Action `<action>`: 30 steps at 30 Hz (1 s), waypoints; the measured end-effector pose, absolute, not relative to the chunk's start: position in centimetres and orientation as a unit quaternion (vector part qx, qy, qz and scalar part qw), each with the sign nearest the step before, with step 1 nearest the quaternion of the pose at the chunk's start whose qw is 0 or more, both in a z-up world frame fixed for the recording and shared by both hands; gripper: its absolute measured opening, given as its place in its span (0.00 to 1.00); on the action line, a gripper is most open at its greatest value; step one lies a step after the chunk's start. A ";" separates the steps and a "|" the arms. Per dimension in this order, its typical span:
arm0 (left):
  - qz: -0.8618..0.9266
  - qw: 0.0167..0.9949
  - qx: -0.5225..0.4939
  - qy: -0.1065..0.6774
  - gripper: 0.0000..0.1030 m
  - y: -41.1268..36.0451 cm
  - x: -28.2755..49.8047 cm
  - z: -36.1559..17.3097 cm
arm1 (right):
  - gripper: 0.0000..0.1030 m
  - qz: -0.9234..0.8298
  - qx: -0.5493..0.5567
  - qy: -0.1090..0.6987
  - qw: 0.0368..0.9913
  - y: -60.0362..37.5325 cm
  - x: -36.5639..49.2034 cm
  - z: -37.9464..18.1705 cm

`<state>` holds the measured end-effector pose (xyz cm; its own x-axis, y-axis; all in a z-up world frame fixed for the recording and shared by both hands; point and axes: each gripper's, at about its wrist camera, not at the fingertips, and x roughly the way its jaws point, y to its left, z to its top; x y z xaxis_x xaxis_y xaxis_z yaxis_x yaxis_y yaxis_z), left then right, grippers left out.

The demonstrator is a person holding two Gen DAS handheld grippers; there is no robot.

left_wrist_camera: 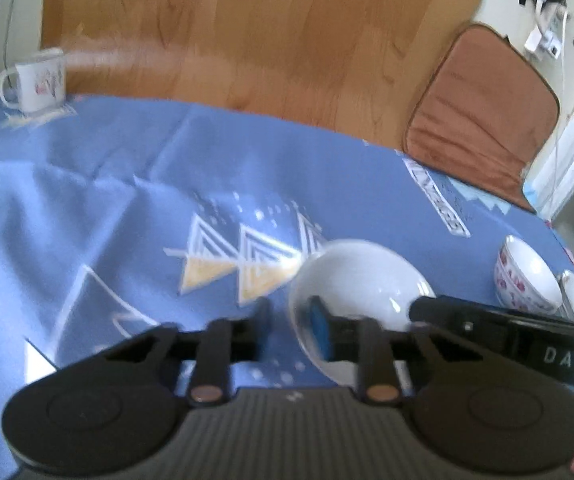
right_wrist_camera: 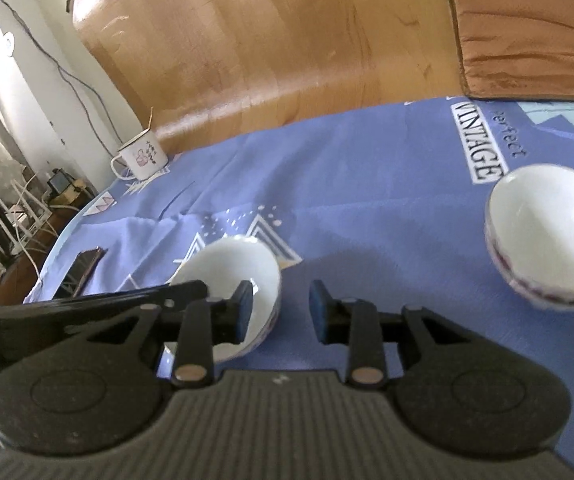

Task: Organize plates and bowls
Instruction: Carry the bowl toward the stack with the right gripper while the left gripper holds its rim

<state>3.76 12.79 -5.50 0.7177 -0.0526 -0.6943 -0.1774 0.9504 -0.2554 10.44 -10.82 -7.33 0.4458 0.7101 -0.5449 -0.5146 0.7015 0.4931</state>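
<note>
A white bowl (left_wrist_camera: 361, 276) sits on the blue tablecloth (left_wrist_camera: 127, 184). My left gripper (left_wrist_camera: 293, 330) is open, its right finger inside the bowl and its left finger outside the rim. The same bowl (right_wrist_camera: 233, 270) shows in the right wrist view. My right gripper (right_wrist_camera: 281, 310) is open, its left finger inside the bowl and its right finger outside the rim. Each gripper's black body crosses the other's view. A stack of patterned bowls (left_wrist_camera: 527, 276) stands at the right, and it also shows in the right wrist view (right_wrist_camera: 547, 232).
A white mug (left_wrist_camera: 37, 80) stands at the far left edge of the table; it also shows in the right wrist view (right_wrist_camera: 143, 158). A dark phone (right_wrist_camera: 83, 270) lies at the left. A brown cushion (left_wrist_camera: 483, 120) lies on the wooden floor (left_wrist_camera: 247, 32) beyond the table.
</note>
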 end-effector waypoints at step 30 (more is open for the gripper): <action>-0.071 0.929 -0.086 0.353 0.27 -1.8 13.1 -1.4 | 0.18 0.165 0.174 0.237 0.941 -25.4 10.9 -7.1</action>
<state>13.06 -1.78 -1.41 0.7409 -0.1931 -0.6433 0.0718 0.9751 -0.2100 10.92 -25.41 -7.11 0.8330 0.3936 -0.3890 -0.2283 0.8848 0.4062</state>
